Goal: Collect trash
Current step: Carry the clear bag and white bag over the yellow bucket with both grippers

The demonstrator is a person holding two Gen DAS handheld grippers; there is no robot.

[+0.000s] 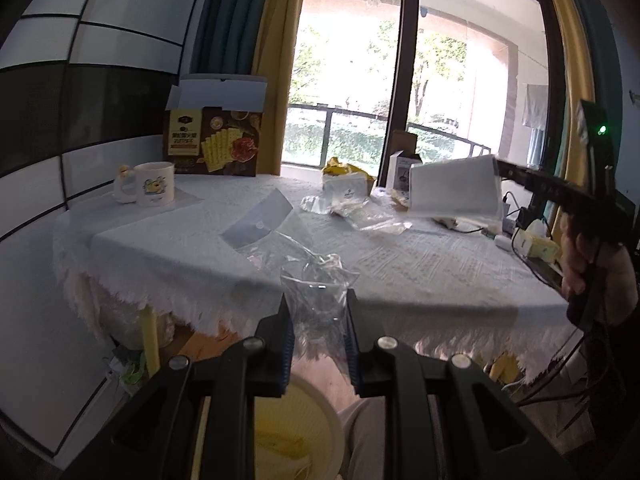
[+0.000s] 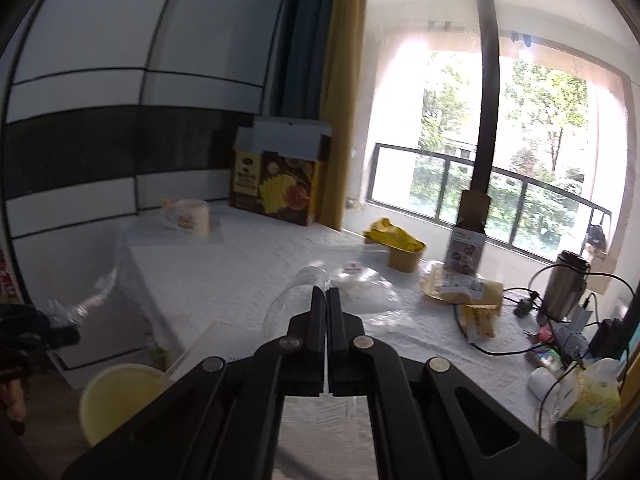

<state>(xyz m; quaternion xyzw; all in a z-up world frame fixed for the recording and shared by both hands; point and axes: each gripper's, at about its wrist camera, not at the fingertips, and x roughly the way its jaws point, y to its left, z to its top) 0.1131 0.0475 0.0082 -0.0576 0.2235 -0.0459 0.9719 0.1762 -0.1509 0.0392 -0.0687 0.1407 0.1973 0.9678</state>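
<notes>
My left gripper (image 1: 318,300) is open, with a crumpled clear plastic bag (image 1: 318,292) between its fingers at the table's front edge, above a pale yellow bin (image 1: 304,432). My right gripper (image 2: 327,294) is shut on a clear plastic sheet (image 2: 290,300) and holds it above the table; in the left wrist view it (image 1: 496,168) carries that whitish sheet (image 1: 456,188) at the right. More clear wrappers (image 1: 356,208) and a flat clear bag (image 1: 260,220) lie on the white tablecloth (image 1: 420,264).
A cracker box (image 1: 214,140), a mug (image 1: 154,182), a yellow bag in a paper bowl (image 2: 400,246), a small carton (image 2: 466,252), a brown parcel (image 2: 464,290), a steel flask (image 2: 566,284), cables and a tissue pack (image 2: 592,396) stand on the table. The bin also shows in the right wrist view (image 2: 116,396).
</notes>
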